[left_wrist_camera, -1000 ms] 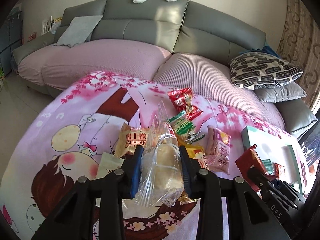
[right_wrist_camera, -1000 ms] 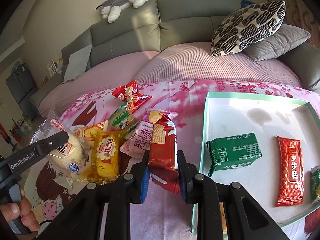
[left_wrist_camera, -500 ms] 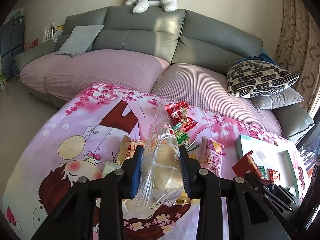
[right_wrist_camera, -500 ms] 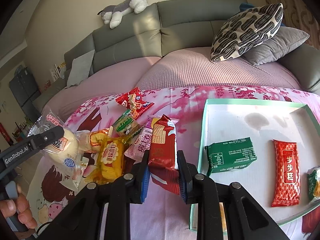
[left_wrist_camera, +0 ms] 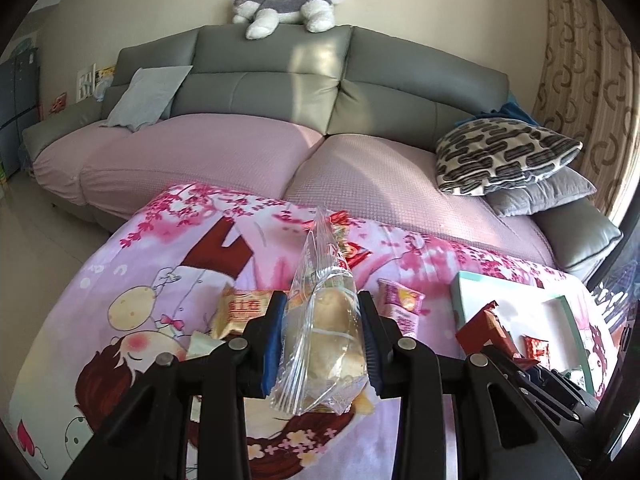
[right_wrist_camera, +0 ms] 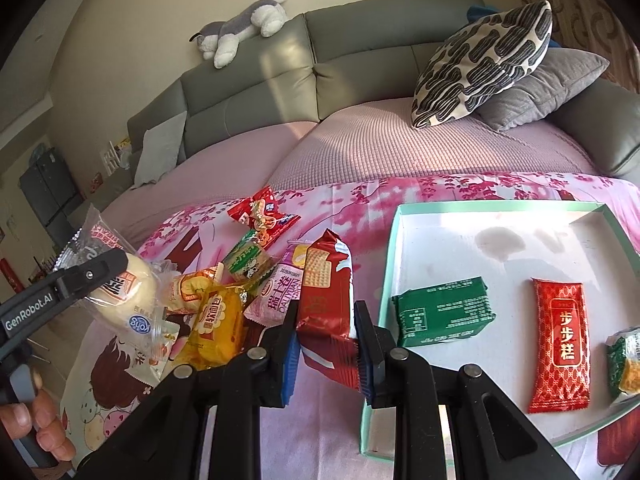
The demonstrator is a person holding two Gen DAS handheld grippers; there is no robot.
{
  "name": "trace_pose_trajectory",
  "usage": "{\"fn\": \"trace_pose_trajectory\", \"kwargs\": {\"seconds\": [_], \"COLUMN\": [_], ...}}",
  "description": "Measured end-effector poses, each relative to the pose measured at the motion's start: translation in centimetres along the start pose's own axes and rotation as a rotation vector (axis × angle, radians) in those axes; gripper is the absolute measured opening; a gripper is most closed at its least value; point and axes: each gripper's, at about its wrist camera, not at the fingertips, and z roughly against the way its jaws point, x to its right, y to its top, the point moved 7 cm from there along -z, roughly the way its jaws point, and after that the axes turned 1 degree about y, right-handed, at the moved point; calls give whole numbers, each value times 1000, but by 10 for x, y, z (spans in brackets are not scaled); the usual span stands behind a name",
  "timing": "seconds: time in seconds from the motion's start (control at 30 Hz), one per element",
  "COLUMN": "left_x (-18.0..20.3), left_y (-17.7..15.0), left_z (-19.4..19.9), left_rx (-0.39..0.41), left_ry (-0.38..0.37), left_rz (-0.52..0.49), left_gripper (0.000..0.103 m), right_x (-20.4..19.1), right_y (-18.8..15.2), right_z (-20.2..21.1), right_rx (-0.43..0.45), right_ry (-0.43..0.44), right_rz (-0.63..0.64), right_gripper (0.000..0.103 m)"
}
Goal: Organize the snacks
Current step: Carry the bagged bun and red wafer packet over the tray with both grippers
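Note:
My left gripper (left_wrist_camera: 322, 336) is shut on a clear-wrapped bread bun (left_wrist_camera: 328, 332) and holds it above the pink cartoon cloth; the bun also shows at the left of the right wrist view (right_wrist_camera: 120, 292). My right gripper (right_wrist_camera: 326, 344) is shut on a red cracker packet (right_wrist_camera: 326, 304), held up just left of the green-rimmed white tray (right_wrist_camera: 472, 248). In the tray lie a green packet (right_wrist_camera: 442, 312), a red bar (right_wrist_camera: 562, 340) and a green-yellow snack (right_wrist_camera: 624, 364). A pile of loose snacks (right_wrist_camera: 240, 280) lies on the cloth between the grippers.
The cloth (left_wrist_camera: 132, 280) covers a low table in front of a grey sofa with pink covers (left_wrist_camera: 240, 152). A patterned pillow (right_wrist_camera: 480, 60) lies on the sofa at right. A plush dog (left_wrist_camera: 284, 8) lies on the backrest.
Both grippers have risen with their snacks. The left one lifted the bun higher off the cloth; the right one moved a little with the red packet beside the tray.

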Motion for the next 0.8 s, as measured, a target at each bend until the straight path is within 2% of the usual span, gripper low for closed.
{"fn": "trace_pose_trajectory", "kwargs": {"seconds": [0.4, 0.8], "left_x": [65, 133], "left_y": [-3, -10], "left_z": [-4, -2], "left_rx": [-5, -2], "left_ry": [-97, -199], "left_rz": [-67, -151], "left_gripper": [36, 36], "right_x": [60, 153], "right_y": [13, 23], "right_z": [28, 72], "right_rx": [52, 130], "right_ry": [-72, -214], "right_rz": [-81, -219], "right_gripper": [26, 26]}}
